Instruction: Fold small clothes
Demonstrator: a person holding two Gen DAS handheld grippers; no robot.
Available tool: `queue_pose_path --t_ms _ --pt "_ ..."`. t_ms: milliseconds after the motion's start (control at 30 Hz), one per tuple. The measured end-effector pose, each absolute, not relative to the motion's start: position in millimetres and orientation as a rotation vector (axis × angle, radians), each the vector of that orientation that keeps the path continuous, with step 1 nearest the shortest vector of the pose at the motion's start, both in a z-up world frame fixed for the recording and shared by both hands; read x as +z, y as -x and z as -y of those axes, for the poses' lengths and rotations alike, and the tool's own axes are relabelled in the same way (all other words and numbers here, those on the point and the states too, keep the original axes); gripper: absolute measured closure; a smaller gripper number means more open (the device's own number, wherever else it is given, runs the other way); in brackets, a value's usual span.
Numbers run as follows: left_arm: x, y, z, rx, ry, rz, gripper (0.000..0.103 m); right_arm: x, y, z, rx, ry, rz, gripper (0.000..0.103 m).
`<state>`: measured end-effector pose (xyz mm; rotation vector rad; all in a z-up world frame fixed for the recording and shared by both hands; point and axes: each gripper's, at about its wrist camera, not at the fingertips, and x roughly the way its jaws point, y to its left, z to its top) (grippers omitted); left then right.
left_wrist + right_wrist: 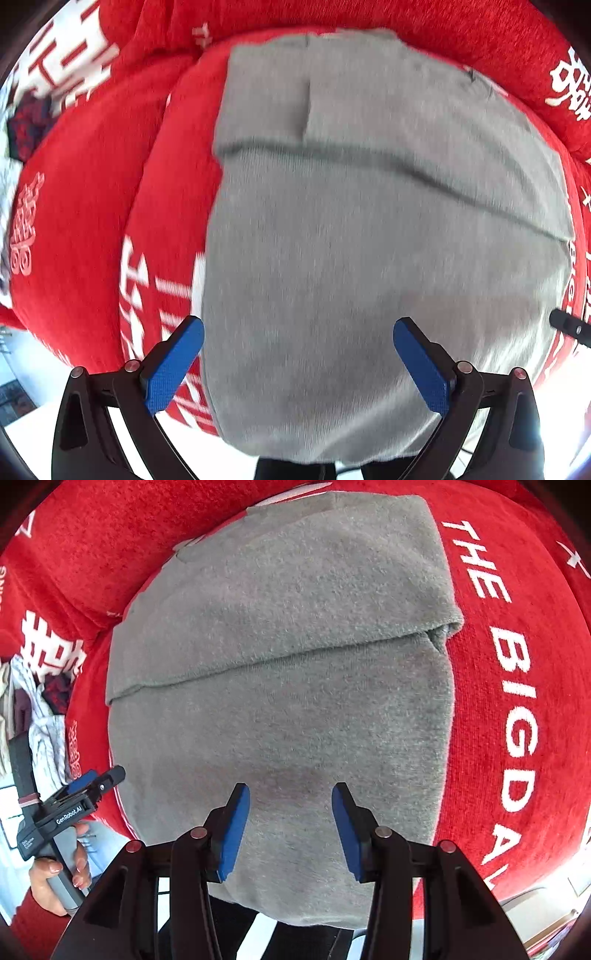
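Grey garment [280,686] laid folded on red blanket [517,686], left gripper [297,363] held above its near edge, fingers [173,365] spread, right gripper [290,829] likewise, fingers spread, nothing pinched.

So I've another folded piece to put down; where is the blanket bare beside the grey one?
Bare red blanket runs along the grey garment's right edge, over the white lettering. A second bare strip lies between the garment's left edge and the clothes pile; there it gets crowded.
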<state>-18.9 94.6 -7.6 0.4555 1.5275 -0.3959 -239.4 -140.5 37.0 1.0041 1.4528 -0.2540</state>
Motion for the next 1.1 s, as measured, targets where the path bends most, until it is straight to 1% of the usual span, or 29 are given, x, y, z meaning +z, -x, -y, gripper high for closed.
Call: queue_pose_path --t_ms 33,67,333,567,933,1100 --pt "-9 23 -100 -0.399 -0.451 -1.539 0.0 37 242 139 -0.246 -1.006 -1.448 0.048" --pt "-10 27 -106 -0.41 -0.44 -1.551 0.0 36 245 137 -0.236 -1.008 -1.445 0.047" --pt "-14 50 -163 -0.447 -0.388 -1.572 0.0 32 277 108 -0.184 -1.026 -1.457 0.047" --pt "-32 81 -203 -0.49 -0.337 -1.604 0.0 25 332 68 -0.197 -1.015 -1.508 0.047" --pt "-72 128 -228 -0.552 -0.278 -1.69 0.0 -9 403 32 -0.253 -1.058 -1.561 0.047" --pt "-85 143 -227 -0.575 -0.247 -1.703 0.0 -31 418 28 -0.227 -1.123 -1.491 0.047"
